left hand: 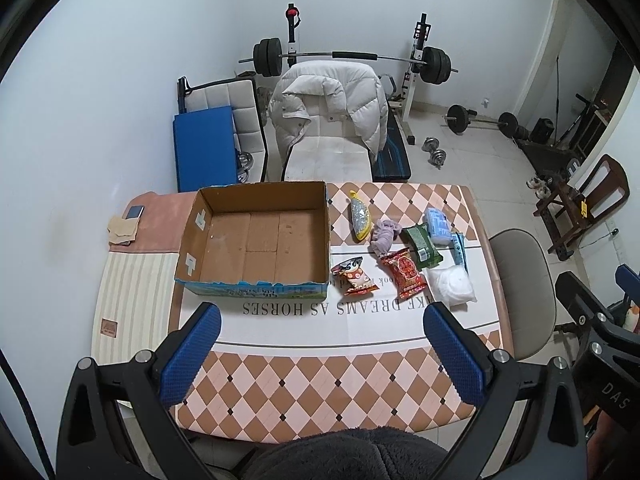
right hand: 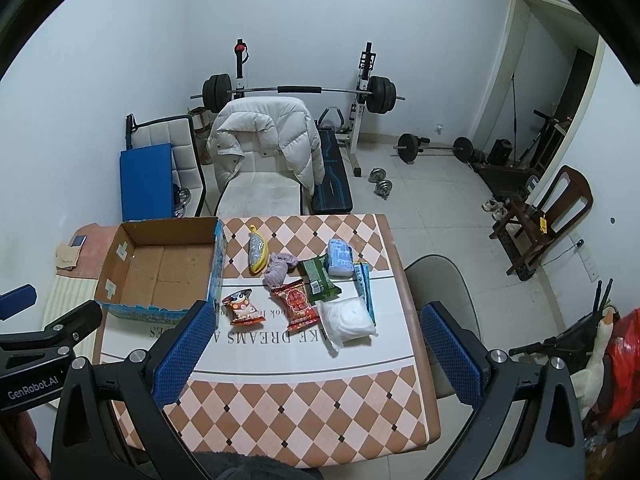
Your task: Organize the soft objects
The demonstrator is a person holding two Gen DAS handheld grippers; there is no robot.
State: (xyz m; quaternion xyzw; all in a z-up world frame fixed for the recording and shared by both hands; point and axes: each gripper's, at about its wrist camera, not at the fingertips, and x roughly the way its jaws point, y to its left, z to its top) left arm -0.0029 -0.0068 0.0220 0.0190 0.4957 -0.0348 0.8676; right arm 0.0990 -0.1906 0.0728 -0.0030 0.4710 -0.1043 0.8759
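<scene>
Eight soft items [left hand: 402,273] beside box [left hand: 256,236]

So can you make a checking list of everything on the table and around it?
Surface: checkered table, printed words across it.
Job's things: cardboard box empty; snack packets, purple cloth, white bag lie right of it.
Clutter: phone on far left mat.
Grippers: left gripper and right gripper open, holding nothing.
Cables: nothing seen.
Surroundings: white jacket on chair, barbell rack, dumbbells on floor.
</scene>
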